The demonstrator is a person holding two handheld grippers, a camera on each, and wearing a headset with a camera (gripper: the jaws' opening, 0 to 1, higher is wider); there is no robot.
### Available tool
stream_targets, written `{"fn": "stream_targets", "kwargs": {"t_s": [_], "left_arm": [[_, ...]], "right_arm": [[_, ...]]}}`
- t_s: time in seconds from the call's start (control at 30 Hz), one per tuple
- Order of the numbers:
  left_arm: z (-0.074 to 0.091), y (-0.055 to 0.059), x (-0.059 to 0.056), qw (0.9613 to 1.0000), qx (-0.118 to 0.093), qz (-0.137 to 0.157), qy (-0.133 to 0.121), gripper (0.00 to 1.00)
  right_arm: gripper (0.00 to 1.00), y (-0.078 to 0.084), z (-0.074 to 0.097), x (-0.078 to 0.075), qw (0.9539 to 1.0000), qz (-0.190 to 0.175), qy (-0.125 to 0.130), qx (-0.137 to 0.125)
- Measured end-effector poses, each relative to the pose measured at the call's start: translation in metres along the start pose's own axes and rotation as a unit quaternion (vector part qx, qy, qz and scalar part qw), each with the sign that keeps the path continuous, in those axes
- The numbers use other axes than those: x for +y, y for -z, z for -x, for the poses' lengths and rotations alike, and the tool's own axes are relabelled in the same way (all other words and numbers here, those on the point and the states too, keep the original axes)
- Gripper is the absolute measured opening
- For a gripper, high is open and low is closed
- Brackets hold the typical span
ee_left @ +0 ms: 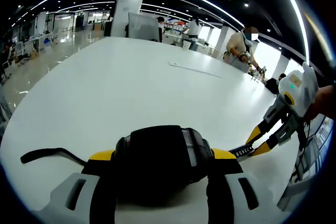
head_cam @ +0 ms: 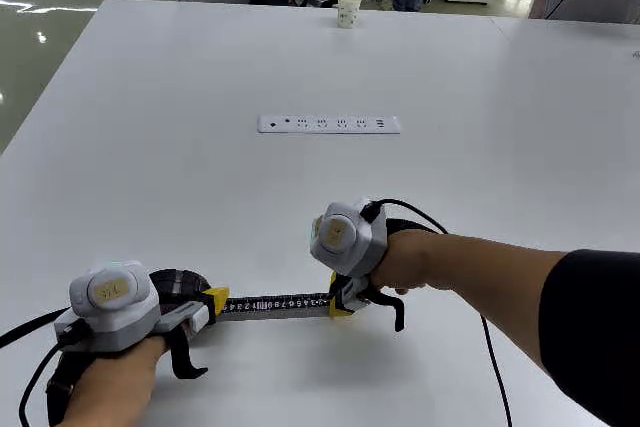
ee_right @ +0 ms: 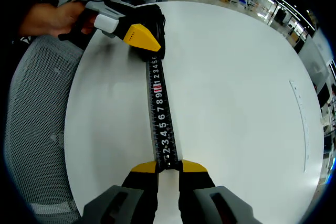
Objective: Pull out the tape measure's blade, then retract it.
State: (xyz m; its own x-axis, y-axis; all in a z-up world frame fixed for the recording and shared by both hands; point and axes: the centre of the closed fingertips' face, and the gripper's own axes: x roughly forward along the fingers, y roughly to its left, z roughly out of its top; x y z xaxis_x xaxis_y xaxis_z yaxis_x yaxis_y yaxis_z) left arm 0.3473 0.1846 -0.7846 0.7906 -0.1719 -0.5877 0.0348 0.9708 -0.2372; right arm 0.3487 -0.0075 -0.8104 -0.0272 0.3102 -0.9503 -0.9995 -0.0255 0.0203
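Pull-out looks partly done: the left gripper (ee_left: 163, 157) clamps the tape measure's case (head_cam: 180, 285) at seven o'clock on the table (head_cam: 200, 77), the right gripper (ee_right: 168, 167) pinches the blade (ee_right: 159, 108) tip, drawn a short way toward three o'clock, retraction not yet done.

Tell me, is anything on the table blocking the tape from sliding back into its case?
Nothing visible is. The tape lies straight over bare table from the right gripper, whose jaws pinch its end, to the case in the left gripper. The power strip and cup sit far off.
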Motion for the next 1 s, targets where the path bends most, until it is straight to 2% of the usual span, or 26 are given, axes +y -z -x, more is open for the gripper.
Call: {"fn": "stream_targets", "kwargs": {"t_s": [0.5,0.57,1.0], "left_arm": [[0.0000,0.0018,-0.0009,1.0000,0.003,0.008,0.004,0.65],[-0.0003,0.0039,-0.0009,0.9996,0.005,0.027,0.007,0.65],[0.0000,0.0037,-0.0016,0.9999,0.001,0.015,0.004,0.65]], "right_arm": [[0.11,-0.0045,-0.0013,0.0007,1.0000,-0.005,-0.001,-0.003],[0.11,-0.0051,-0.0016,0.0006,1.0000,-0.006,-0.001,-0.004],[0.11,-0.0085,-0.0031,0.0005,1.0000,-0.007,-0.002,-0.007]]}}
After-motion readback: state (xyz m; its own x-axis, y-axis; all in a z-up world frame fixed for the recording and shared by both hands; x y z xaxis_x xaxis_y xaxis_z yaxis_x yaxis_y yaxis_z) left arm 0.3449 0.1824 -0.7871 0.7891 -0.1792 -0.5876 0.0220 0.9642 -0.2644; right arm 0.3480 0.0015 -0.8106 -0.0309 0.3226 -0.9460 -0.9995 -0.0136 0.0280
